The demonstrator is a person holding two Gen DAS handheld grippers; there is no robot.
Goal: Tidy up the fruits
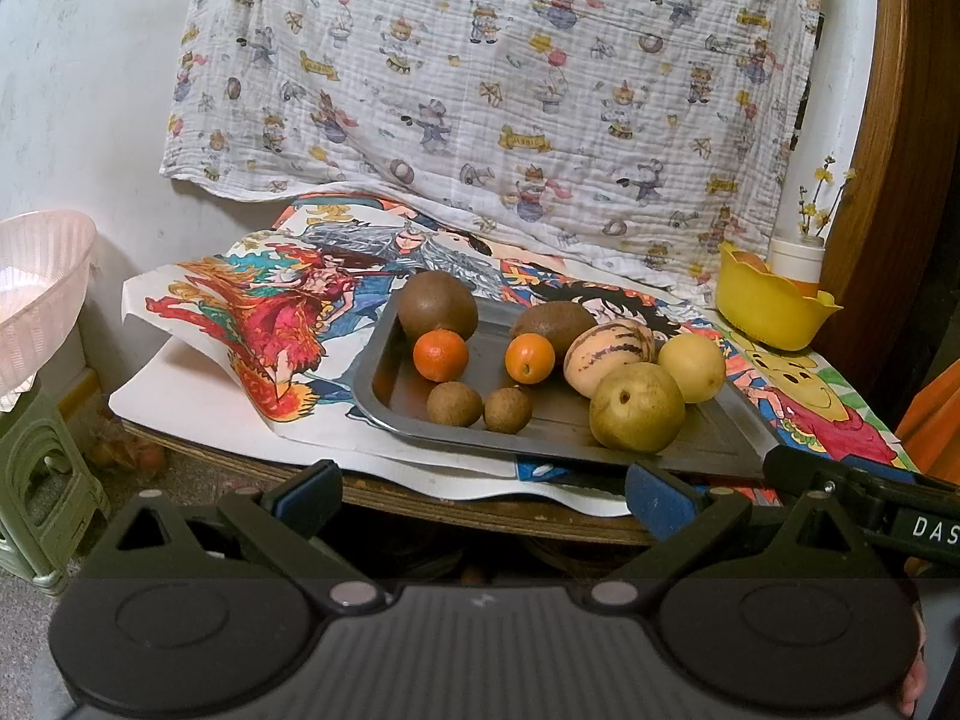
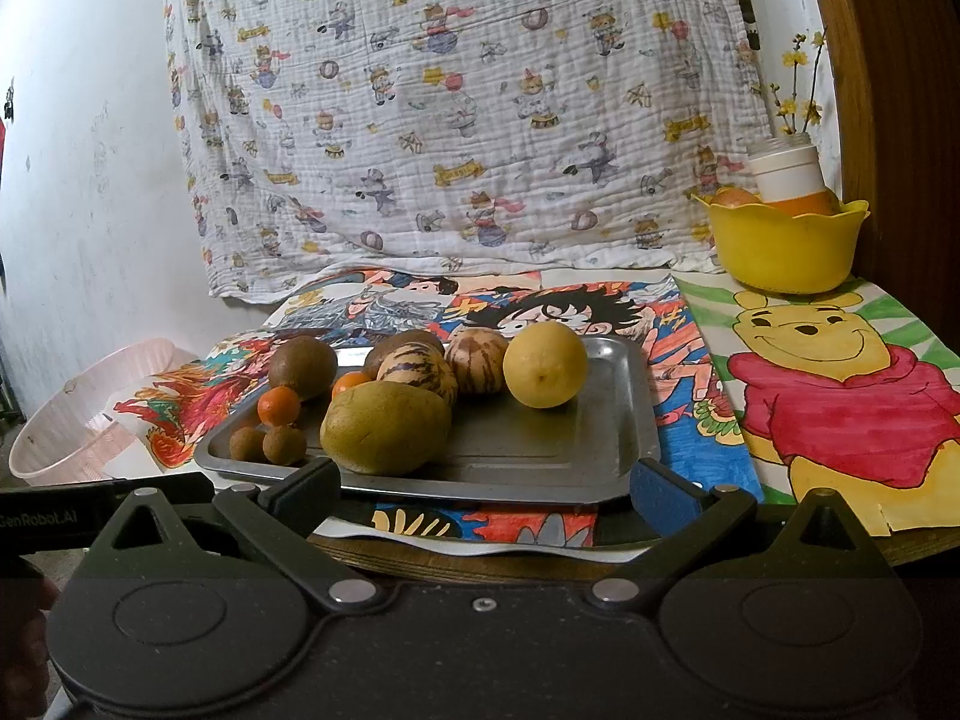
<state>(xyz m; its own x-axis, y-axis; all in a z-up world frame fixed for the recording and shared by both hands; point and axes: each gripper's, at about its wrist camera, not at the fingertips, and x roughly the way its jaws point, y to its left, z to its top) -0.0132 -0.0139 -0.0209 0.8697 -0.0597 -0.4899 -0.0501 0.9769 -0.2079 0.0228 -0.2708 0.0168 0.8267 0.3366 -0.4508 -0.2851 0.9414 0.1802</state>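
A metal tray (image 1: 708, 438) (image 2: 612, 420) on the table holds several fruits: two kiwis (image 1: 438, 304), two small oranges (image 1: 440, 354), two brown longans (image 1: 454, 404), a striped melon (image 1: 606, 351), a green pear (image 1: 636, 407) (image 2: 387, 427) and a yellow lemon (image 1: 693, 367) (image 2: 545, 373). My left gripper (image 1: 486, 495) is open and empty, just in front of the table edge. My right gripper (image 2: 486, 495) is open and empty at the tray's near rim. A yellow bowl (image 1: 771, 309) (image 2: 783, 252) stands at the back right with fruit in it.
A pink basket (image 1: 36, 294) (image 2: 72, 420) sits off the table's left side on a green stool (image 1: 42, 480). A white jar with yellow flowers (image 2: 786, 168) stands behind the bowl. Cartoon drawings (image 2: 840, 396) cover the table. A printed cloth (image 1: 480, 72) hangs behind.
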